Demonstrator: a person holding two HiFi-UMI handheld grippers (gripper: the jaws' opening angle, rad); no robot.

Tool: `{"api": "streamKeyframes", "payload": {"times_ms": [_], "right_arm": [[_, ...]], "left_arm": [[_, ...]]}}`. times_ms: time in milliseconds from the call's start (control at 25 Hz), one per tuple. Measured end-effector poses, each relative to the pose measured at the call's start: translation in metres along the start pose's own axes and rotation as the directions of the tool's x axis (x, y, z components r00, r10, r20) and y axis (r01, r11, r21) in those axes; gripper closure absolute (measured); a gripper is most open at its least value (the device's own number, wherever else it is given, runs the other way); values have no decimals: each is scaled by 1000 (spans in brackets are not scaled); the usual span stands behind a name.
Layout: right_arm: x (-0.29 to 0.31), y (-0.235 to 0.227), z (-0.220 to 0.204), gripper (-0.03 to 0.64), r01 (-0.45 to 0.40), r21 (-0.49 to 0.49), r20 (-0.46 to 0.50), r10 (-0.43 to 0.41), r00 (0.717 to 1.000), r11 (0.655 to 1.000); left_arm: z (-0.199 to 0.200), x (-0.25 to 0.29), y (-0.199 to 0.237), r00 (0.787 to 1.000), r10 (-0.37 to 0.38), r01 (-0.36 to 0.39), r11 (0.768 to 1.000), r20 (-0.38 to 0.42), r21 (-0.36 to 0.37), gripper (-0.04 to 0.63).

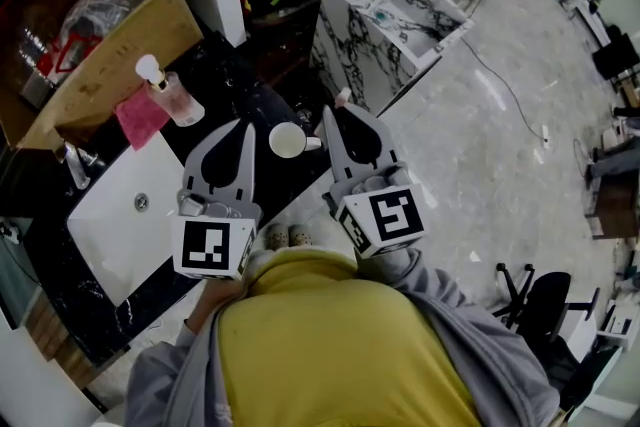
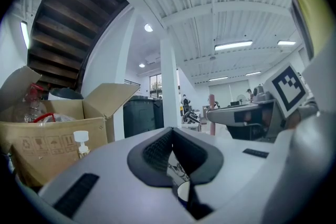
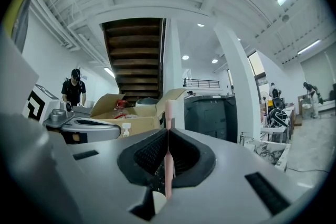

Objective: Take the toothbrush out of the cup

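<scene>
A black counter [image 1: 222, 65] ran along the left of the head view, with a white sink [image 1: 110, 215] set into it at lower left. An open cardboard box [image 1: 120, 40] filled the upper left corner. A marble-patterned cabinet [image 1: 380, 35] stood at upper centre, on the pale floor.

The person held both claws at the middle of the frame, pointing toward the counter. The left gripper [image 1: 243, 127] lay over the edge of the sink. In its own view the left gripper [image 2: 172, 131] had its two pads brought together at the tips, with nothing caught between them. The right gripper [image 1: 333, 111] sat just right of centre. In its own view the right gripper [image 3: 168, 132] was clamped tight on a thin pink stem.

A pump bottle [image 1: 172, 93] of pinkish liquid stood left of centre, beside the box, with a pink cloth [image 1: 140, 118] touching it on the left.

The white cup [image 1: 287, 141] sat on the counter between the two claws' tips, its handle turned toward the right one.

The toothbrush [image 3: 169, 110] stood upright in the right claw's grip, its upper end rising above the pads. From the head camera the toothbrush [image 1: 343, 97] showed just above and right of the cup. Whether its lower end touched the cup could not be told.
</scene>
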State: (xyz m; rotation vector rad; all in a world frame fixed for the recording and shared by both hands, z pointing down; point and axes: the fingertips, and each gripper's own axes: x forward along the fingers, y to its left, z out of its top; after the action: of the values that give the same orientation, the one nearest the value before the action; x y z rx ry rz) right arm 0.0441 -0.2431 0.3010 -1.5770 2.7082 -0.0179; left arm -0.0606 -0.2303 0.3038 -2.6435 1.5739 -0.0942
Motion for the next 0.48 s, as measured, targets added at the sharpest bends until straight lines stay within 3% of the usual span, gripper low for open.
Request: {"api": "streamKeyframes", "payload": {"times_ms": [480], "right_arm": [[-6, -4, 0, 595, -45, 2, 8, 45, 999, 999]], "left_arm": [[1, -2, -10, 1000, 30, -30, 999, 5, 11, 594]]}}
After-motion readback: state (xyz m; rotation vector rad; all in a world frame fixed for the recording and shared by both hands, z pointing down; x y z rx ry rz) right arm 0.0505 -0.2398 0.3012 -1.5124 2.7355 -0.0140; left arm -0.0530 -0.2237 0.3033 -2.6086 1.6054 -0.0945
